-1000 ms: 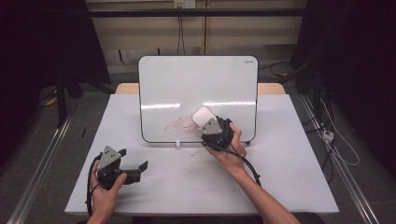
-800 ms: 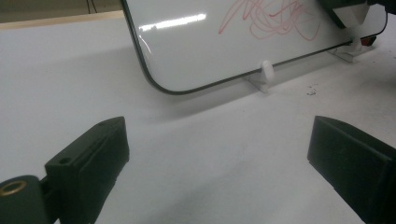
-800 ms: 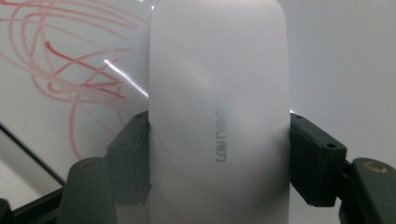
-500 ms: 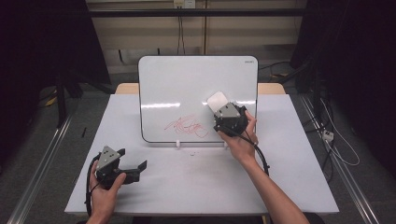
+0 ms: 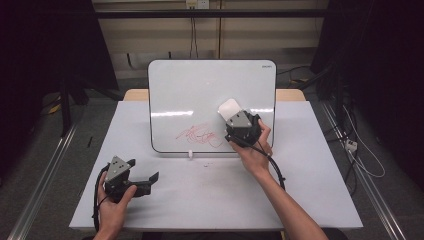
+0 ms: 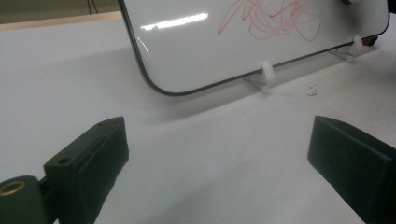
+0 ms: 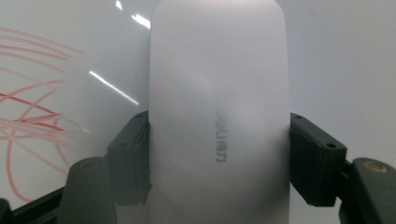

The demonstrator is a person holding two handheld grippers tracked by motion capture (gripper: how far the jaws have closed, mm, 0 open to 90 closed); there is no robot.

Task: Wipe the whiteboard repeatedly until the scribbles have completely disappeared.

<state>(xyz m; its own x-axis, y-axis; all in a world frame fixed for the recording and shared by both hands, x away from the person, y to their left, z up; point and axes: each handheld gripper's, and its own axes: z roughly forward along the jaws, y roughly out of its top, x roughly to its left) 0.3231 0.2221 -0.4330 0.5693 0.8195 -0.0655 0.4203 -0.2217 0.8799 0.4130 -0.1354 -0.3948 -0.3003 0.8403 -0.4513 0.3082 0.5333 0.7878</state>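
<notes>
While the right gripper (image 5: 231, 116) clamps a white oblong plastic eraser (image 7: 218, 112) against the glossy whiteboard (image 5: 200, 90) beside red scribbles (image 5: 200, 135), the left gripper (image 6: 215, 154) rests wide open over the white table (image 5: 310, 150).

The whiteboard (image 5: 200, 95) is the landmark; it stands tilted at the table (image 5: 310, 200) back-centre. The scribble (image 5: 199, 135) sits on its lower middle. The eraser (image 5: 229, 108) is against the board, right of the scribble, in the right gripper (image 5: 233, 116). The left gripper (image 5: 145, 180) rests in front of the board, to the left & well apart.
</notes>
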